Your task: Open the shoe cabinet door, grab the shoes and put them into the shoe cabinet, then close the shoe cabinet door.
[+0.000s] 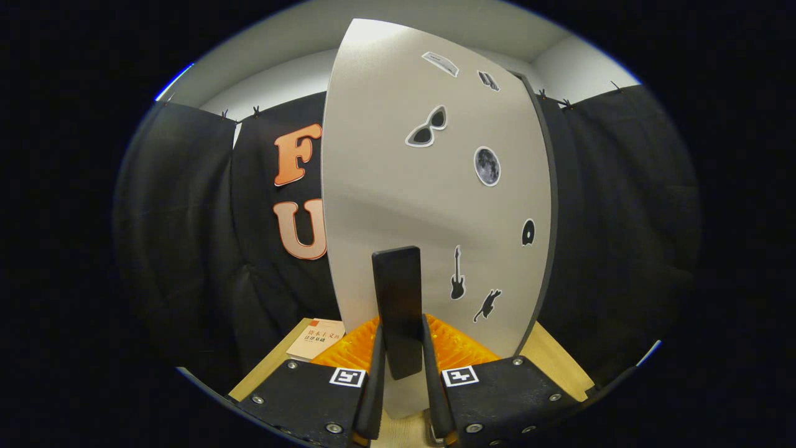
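Observation:
The shoe cabinet door (pixel 398 186) is a tall pale grey panel with several black stickers on it, and it stands right in front of me. A dark upright handle (pixel 398 298) sticks out from its lower part. My gripper (pixel 401 348) is shut on this handle, with one finger on each side of it. The door's dark right edge (pixel 547 236) faces the booth wall. The cabinet's inside is hidden behind the door.
A light wooden tabletop (pixel 559 361) runs under the door and my fingers. A book with a white and red cover (pixel 316 339) lies on it to the left, just beyond my left finger. Black cloth hangs behind on both sides.

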The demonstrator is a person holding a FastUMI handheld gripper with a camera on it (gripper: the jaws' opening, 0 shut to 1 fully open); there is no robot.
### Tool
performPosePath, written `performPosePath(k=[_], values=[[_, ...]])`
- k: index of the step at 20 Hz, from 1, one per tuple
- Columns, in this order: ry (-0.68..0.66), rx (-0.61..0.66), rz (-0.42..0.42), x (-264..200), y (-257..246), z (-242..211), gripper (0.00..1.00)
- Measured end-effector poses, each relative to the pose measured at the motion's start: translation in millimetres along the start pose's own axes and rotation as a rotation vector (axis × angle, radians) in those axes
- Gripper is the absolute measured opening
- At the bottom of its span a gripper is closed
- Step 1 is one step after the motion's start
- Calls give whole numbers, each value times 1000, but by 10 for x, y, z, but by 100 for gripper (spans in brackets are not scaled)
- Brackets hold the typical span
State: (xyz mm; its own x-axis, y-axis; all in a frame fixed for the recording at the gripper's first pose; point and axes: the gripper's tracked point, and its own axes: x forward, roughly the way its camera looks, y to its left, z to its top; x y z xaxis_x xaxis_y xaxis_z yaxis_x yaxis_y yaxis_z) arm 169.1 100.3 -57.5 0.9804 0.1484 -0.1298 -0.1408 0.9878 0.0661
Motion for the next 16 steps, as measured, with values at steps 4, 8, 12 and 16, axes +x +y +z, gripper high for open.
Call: performPosePath(k=[4, 8, 12, 16], values=[[3, 0, -14, -142, -142, -20, 31], [0, 31, -38, -302, -317, -38, 31], [-2, 41, -73, -446, -538, -64, 31], [-4, 64, -118, -580, -773, -84, 31]])
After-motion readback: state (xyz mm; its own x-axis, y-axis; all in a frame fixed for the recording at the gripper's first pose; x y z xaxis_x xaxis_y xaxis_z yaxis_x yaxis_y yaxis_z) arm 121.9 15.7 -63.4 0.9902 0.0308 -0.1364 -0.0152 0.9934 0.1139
